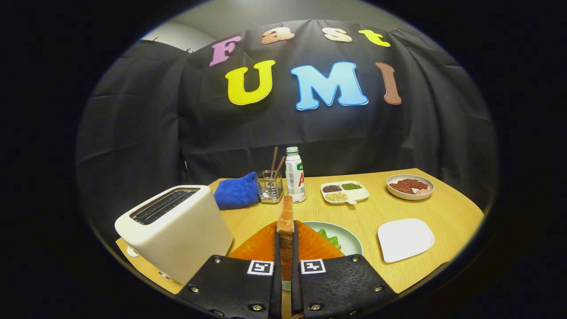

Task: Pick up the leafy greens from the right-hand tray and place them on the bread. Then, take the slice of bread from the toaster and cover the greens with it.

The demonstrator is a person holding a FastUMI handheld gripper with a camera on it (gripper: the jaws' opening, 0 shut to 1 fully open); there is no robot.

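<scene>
A slice of toasted bread (285,221) stands on edge between my fingers, and my gripper (285,261) is shut on it. Below and beyond the fingers lies an orange mat (261,246). On it sits a pale green plate (347,235) with leafy greens (330,239) partly hidden behind the slice. The white toaster (175,228) stands to the left of the fingers, its slots facing up and showing no bread. A white square tray (405,239) lies to the right of the plate with nothing on it.
Along the back of the wooden table (443,208) stand a blue cloth (237,190), a wire holder with chopsticks (271,184), a white bottle (294,175), a divided dish of beans (344,192) and a bowl of meat (409,186).
</scene>
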